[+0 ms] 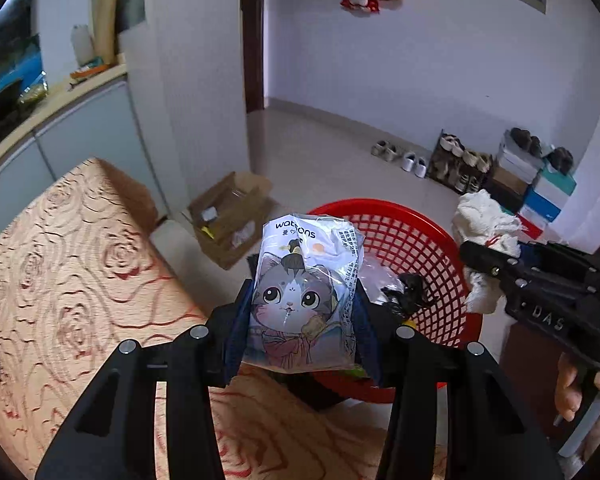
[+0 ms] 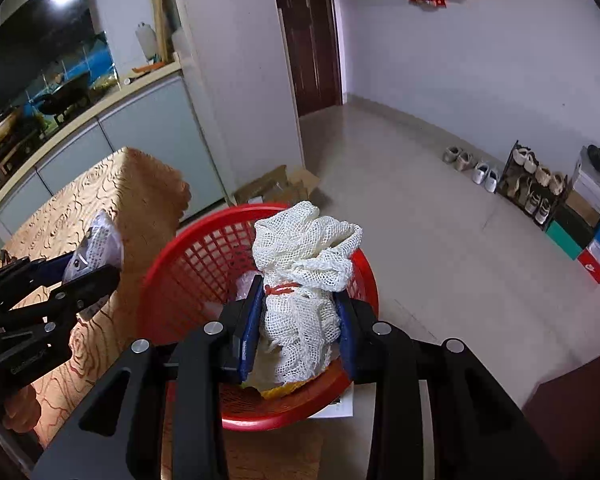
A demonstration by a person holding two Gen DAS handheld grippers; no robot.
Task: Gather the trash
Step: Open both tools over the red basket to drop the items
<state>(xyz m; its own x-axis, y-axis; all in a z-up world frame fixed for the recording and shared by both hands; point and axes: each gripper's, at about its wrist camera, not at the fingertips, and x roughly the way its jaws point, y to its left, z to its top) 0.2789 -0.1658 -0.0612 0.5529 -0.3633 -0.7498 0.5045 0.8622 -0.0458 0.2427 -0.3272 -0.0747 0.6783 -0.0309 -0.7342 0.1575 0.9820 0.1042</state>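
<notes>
My left gripper (image 1: 304,300) is shut on a Watsons tissue packet (image 1: 304,292) printed with a cartoon cat, held over the table edge just left of a red mesh basket (image 1: 420,240). My right gripper (image 2: 298,320) is shut on a bundle of white netting (image 2: 304,280) tied with red string, held above the red basket (image 2: 188,272). The right gripper with the netting (image 1: 480,236) also shows at the right of the left wrist view. The left gripper with the packet (image 2: 96,248) shows at the left of the right wrist view. The basket holds crumpled clear and black plastic (image 1: 404,288).
The table has an orange rose-patterned cloth (image 1: 60,280). An open cardboard box (image 1: 232,220) sits on the floor beyond the table. A shoe rack and shoe boxes (image 2: 540,192) line the far wall. A cabinet with a TV (image 2: 40,60) stands at left.
</notes>
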